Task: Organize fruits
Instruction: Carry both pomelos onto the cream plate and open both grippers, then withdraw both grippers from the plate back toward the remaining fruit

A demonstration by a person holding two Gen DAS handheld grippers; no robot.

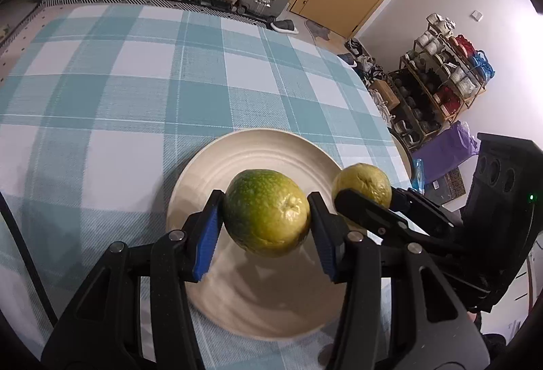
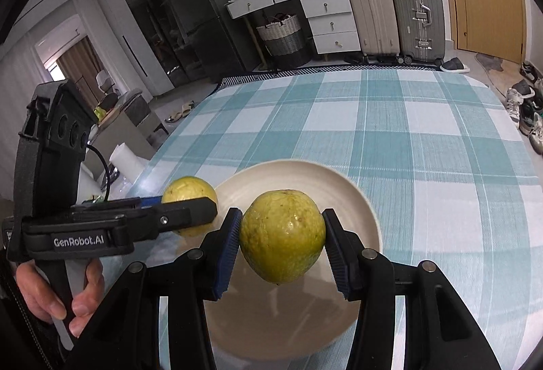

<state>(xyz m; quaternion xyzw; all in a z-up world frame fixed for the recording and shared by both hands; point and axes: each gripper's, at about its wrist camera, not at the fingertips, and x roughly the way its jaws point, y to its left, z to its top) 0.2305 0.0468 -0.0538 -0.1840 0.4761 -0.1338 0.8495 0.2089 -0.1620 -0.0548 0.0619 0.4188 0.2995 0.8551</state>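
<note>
My left gripper (image 1: 266, 222) is shut on a green-yellow fruit (image 1: 266, 217), held in the air over a cream plate (image 1: 268, 146). The blue pads press both its sides. To its right, the right gripper (image 1: 364, 197) carries a yellower fruit (image 1: 364, 181) at the plate's right rim. In the right wrist view my right gripper (image 2: 281, 242) is shut on that yellow-green fruit (image 2: 281, 234) above the same plate (image 2: 305, 171). The left gripper (image 2: 190, 212) comes in from the left there, gripping its fruit (image 2: 186, 188) near the plate's left edge; a hand (image 2: 64, 295) holds its handle.
The plate lies on a table with a blue and white checked cloth (image 1: 135, 81). Suitcases (image 2: 393, 14), white drawers (image 2: 334, 20) and a woven basket (image 2: 283, 34) stand beyond the far edge. A shoe rack (image 1: 437, 88) stands off the right side.
</note>
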